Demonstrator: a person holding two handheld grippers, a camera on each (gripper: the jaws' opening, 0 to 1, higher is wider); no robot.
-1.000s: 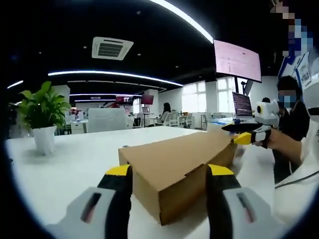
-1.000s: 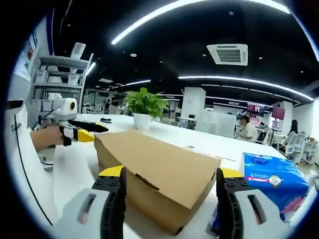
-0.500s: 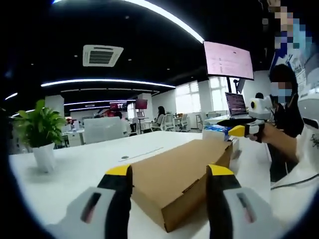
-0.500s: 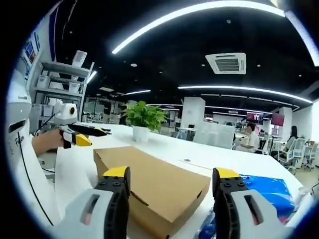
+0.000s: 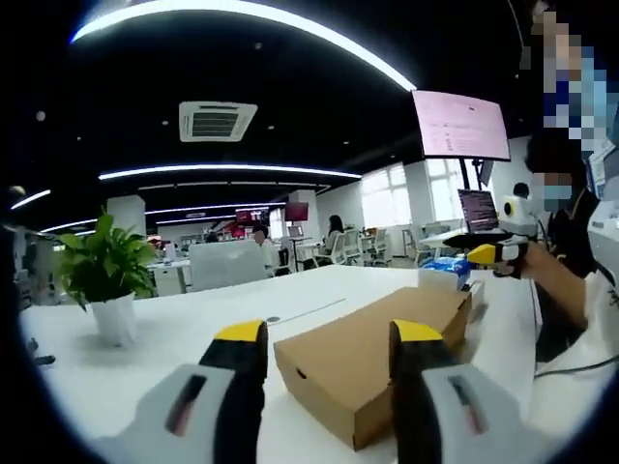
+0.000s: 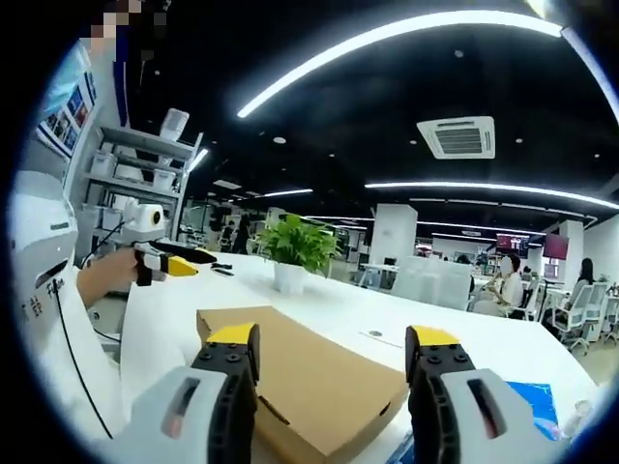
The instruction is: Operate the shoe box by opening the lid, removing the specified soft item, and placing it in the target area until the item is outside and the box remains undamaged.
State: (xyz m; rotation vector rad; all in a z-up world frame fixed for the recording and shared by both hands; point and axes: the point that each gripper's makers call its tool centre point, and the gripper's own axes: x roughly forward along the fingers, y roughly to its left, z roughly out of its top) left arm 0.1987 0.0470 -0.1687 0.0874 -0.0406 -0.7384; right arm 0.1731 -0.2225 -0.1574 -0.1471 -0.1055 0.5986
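A closed brown cardboard shoe box (image 5: 372,350) lies flat on the white table (image 5: 174,338), its lid down. In the left gripper view my left gripper (image 5: 329,333) stands open, held back from the box's near end and above it. The right gripper (image 5: 486,254) shows at the far right beyond the box, in a hand. In the right gripper view the box (image 6: 309,382) lies below my open right gripper (image 6: 331,336), and the left gripper (image 6: 174,261) is at the left. Both grippers are apart from the box with nothing between their jaws.
A potted green plant (image 5: 106,280) in a white pot stands on the table; it is behind the box (image 6: 290,256) in the right gripper view. A blue soft package (image 6: 537,406) lies beside the box's far end (image 5: 443,271). Shelving (image 6: 135,188) and a masked seated person (image 5: 566,222) are nearby.
Both views have risen and drawn back, so the box now sits lower and smaller. The box itself stays closed and in place; both grippers stay open.
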